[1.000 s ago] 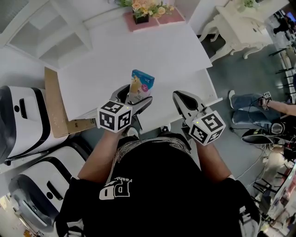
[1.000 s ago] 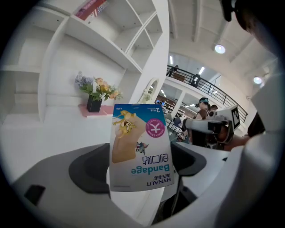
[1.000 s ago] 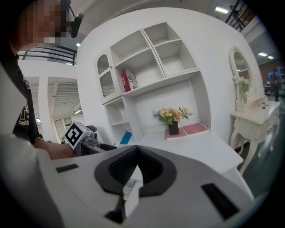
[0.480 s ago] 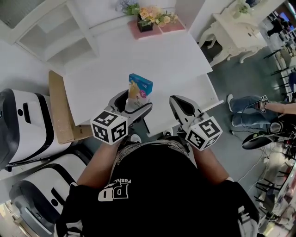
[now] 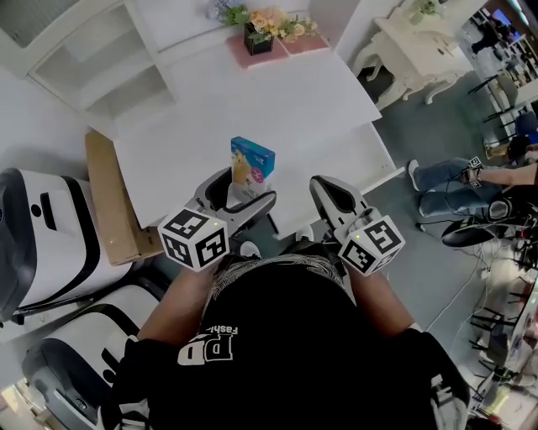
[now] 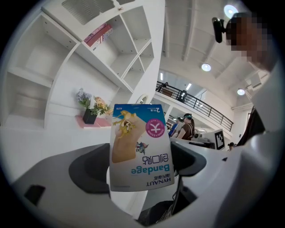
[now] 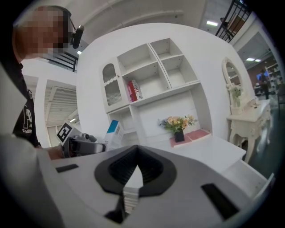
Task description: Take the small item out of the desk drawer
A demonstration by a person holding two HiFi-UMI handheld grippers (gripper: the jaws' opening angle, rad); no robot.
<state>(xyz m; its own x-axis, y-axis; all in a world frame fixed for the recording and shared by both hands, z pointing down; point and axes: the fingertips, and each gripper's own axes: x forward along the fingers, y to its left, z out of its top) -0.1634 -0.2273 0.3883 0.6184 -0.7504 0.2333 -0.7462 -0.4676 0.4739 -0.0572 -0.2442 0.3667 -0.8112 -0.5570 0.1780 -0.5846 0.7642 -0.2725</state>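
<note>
A small blue-and-white bandage box (image 5: 251,165) stands upright between the jaws of my left gripper (image 5: 244,191), above the front part of the white desk (image 5: 294,101). In the left gripper view the box (image 6: 140,147) fills the middle, printed side toward the camera and upside down, with my left gripper (image 6: 140,168) shut on its lower part. My right gripper (image 5: 333,195) hovers to the right of the box, over the desk's front edge. In its own view the right gripper (image 7: 135,169) has its jaws together with nothing between them. A lower white panel (image 5: 374,168), perhaps the pulled-out drawer, juts out at the desk's right front.
A flower pot (image 5: 267,23) on a pink mat sits at the desk's far edge. A white shelf unit (image 5: 101,59) stands at the back left. Cardboard (image 5: 105,197) and white machines (image 5: 42,235) lie left. A white dressing table (image 5: 420,42) and a seated person (image 5: 471,176) are to the right.
The left gripper has drawn back slightly toward the person, with the box still held. The right gripper has barely moved.
</note>
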